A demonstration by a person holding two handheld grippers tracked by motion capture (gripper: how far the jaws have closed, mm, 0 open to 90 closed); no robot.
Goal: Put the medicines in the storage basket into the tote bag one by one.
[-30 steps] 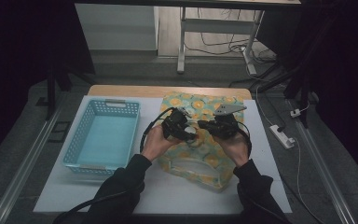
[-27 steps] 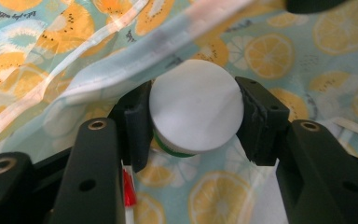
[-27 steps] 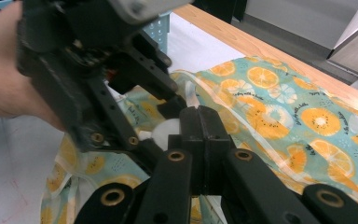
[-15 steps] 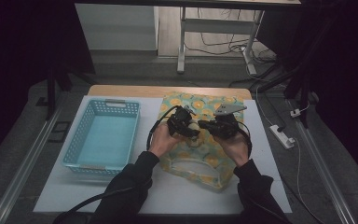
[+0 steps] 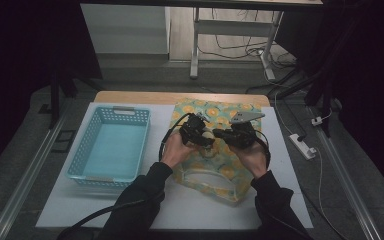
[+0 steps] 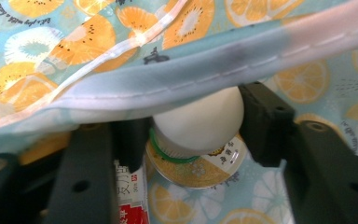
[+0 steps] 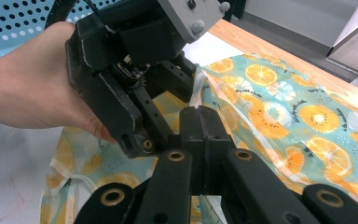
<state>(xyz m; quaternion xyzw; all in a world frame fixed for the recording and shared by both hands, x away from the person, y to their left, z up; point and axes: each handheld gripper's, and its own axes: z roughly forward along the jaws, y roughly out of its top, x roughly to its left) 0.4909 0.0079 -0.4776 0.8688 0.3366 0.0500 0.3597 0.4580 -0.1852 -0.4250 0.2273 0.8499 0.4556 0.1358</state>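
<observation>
A bag (image 5: 215, 167) printed with orange slices lies on the white table top. My right gripper (image 5: 221, 135) is shut on the bag's white-trimmed rim (image 7: 196, 88), with its jaws (image 7: 200, 114) pressed together. My left gripper (image 5: 202, 140) reaches under that lifted rim (image 6: 168, 84) and holds a small bottle by its white cap (image 6: 198, 123). Its jaws have just been opening a little, but both pads still touch the cap. The bottle has a gold label (image 6: 200, 170) and a green ring. In the right gripper view, the left gripper (image 7: 186, 70) sits close in front of the right one.
An empty light-blue basket (image 5: 110, 145) stands on the left of the table. A red and white package (image 6: 130, 196) lies beside the left jaw. A white power strip (image 5: 302, 146) lies on the floor to the right. A metal table frame (image 5: 195, 45) stands beyond the far edge.
The left hand has edged slightly right, toward the right gripper and the bag's opening. The right gripper has kept still on the rim.
</observation>
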